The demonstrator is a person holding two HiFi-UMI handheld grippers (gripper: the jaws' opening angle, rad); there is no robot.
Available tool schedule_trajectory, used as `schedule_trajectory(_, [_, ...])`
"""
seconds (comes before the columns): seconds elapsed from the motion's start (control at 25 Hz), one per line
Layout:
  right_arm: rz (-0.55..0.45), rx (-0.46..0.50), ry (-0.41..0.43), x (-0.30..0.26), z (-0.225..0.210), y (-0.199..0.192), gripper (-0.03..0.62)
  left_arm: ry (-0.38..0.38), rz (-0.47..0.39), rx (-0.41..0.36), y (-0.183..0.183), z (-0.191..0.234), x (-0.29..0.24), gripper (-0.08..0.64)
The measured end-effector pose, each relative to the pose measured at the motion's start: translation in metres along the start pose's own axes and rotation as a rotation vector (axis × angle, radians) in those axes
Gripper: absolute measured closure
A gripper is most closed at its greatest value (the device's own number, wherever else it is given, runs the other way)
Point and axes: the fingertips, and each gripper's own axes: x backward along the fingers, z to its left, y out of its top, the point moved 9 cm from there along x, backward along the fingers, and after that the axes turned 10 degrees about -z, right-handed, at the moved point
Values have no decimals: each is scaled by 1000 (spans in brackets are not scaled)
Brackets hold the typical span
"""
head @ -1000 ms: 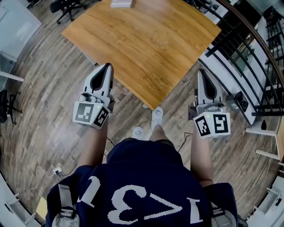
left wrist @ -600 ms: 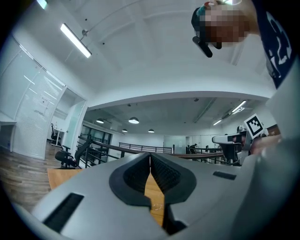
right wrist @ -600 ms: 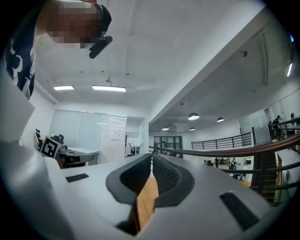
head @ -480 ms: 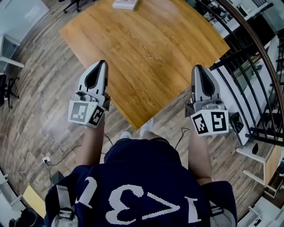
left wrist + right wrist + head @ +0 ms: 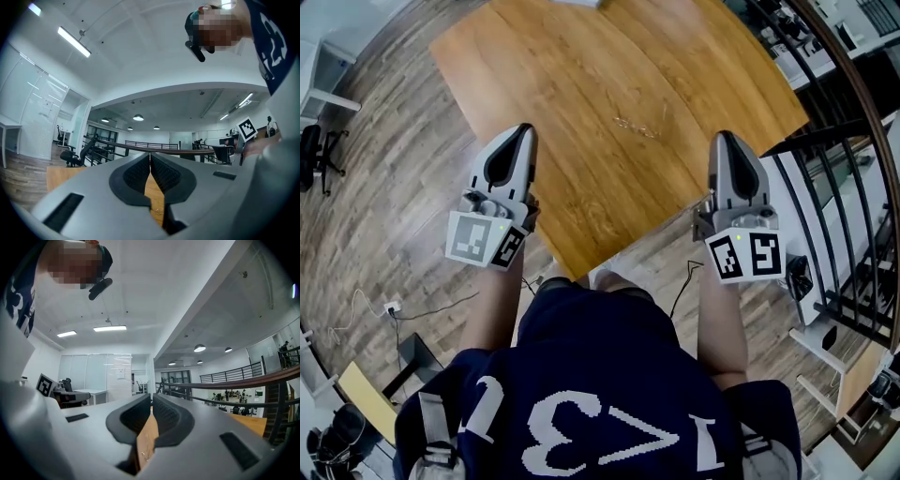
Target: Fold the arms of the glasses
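Note:
A pair of clear-framed glasses (image 5: 637,124) lies on the wooden table (image 5: 581,84), small and faint in the head view, its arms too thin to make out. My left gripper (image 5: 523,131) points level at the table's near left edge, jaws shut with nothing between them (image 5: 150,154). My right gripper (image 5: 727,139) reaches the table's near right edge, level too, jaws together and empty (image 5: 152,397). The glasses lie ahead of both grippers and between them, apart from each.
The table's near corner points at the person's legs (image 5: 581,281). A black railing (image 5: 848,187) runs along the right. A white object (image 5: 579,3) sits at the table's far edge. An office chair (image 5: 313,155) and floor cables (image 5: 403,309) are at the left.
The person has stepped toward the table. Both grippers have moved forward from over the floor to the table's near edges, and the glasses now lie closer. Both sets of jaws stayed shut.

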Motion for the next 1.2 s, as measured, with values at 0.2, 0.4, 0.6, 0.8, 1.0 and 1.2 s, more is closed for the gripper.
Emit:
schedule_trajectory(0.2, [37, 17, -24, -8, -2, -14, 558, -12, 11, 19, -13, 6, -15, 541])
schedule_trajectory(0.4, [148, 86, -22, -17, 1, -39, 557, -71, 34, 48, -29, 12, -34, 541])
schedule_trajectory(0.6, [303, 180, 12, -31, 12, -82, 557, -117, 57, 72, -45, 19, -45, 541])
schedule_trajectory(0.8, [573, 380, 187, -55, 27, -155, 493, -123, 79, 95, -58, 29, -46, 541])
schedule_trajectory(1.0, [755, 704, 332, -81, 37, -218, 442, -109, 95, 94, -64, 38, -41, 541])
schedule_trajectory(1.2, [868, 977, 423, -96, 42, -264, 438, -85, 110, 93, -69, 45, -36, 541])
